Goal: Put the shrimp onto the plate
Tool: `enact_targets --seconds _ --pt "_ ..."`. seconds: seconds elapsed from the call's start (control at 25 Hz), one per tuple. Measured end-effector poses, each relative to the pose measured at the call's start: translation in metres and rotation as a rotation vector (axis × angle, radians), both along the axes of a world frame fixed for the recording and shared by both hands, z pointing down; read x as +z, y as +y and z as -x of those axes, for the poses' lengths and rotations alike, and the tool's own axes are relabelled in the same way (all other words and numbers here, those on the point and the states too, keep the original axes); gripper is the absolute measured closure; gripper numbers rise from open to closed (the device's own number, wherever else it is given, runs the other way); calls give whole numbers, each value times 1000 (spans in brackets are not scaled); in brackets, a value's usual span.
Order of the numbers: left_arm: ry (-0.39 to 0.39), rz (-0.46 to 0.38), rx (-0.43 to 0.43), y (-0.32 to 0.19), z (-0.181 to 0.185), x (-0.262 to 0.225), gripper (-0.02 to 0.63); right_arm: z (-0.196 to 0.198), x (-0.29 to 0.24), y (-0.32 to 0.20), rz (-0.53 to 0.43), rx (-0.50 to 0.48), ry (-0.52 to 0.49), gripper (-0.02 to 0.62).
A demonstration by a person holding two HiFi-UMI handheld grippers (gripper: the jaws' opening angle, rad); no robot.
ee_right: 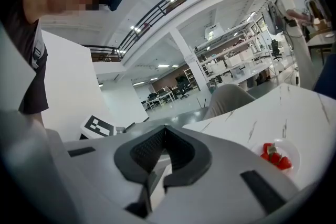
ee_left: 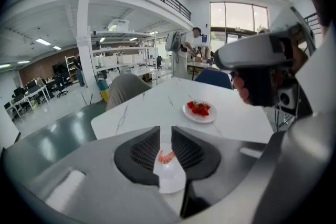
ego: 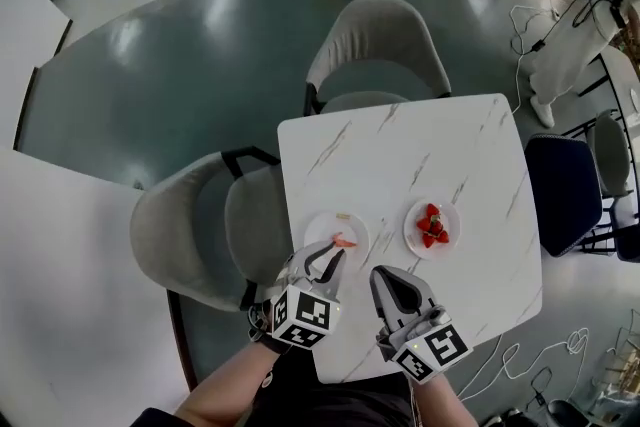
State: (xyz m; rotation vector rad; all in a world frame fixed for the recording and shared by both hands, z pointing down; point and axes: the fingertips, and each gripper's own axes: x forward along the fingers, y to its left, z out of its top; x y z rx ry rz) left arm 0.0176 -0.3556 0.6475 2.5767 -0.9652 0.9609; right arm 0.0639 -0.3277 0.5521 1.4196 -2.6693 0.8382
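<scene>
A small orange shrimp (ego: pixel 344 240) lies on a white plate (ego: pixel 325 227) near the table's front left edge. My left gripper (ego: pixel 333 256) hovers just short of it, its tips pointing at the plate. In the left gripper view the shrimp (ee_left: pixel 167 156) shows through the narrow gap between the dark ribbed pads (ee_left: pixel 144 149), resting on the plate (ee_left: pixel 171 180) beneath them with neither pad pressing on it. The left gripper (ee_left: pixel 165 131) is partly open. My right gripper (ego: pixel 381 273) sits beside it above the table, jaws shut and empty; in its own view the right gripper (ee_right: pixel 165 129) has its tips touching.
A second white plate (ego: pixel 446 237) with red strawberries (ego: pixel 432 226) sits to the right on the marble table (ego: pixel 400 155); the strawberries (ee_left: pixel 199 108) also show in the left gripper view, and the strawberries (ee_right: pixel 275 156) in the right gripper view. Grey chairs (ego: pixel 375 45) stand behind and left of the table.
</scene>
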Motion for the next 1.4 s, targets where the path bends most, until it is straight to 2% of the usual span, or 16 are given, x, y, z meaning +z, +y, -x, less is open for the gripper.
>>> enact_targets --seconds 0.2,0.4,0.64,1.0,1.4 --pt "135 -64 -49 9 1 -72 591 0 -45 8 -48 -17 19 592" --pt "229 -155 -41 15 -3 -139 597 2 -83 8 -98 -38 34 592" --pt "391 -122 -106 48 -3 -198 597 0 -113 28 -102 -42 57 592" --pt "503 -197 -150 83 -3 -264 597 7 -163 43 -205 -71 66 592" --pt "534 -282 -149 92 -4 -302 597 11 -196 53 -276 -78 84 593"
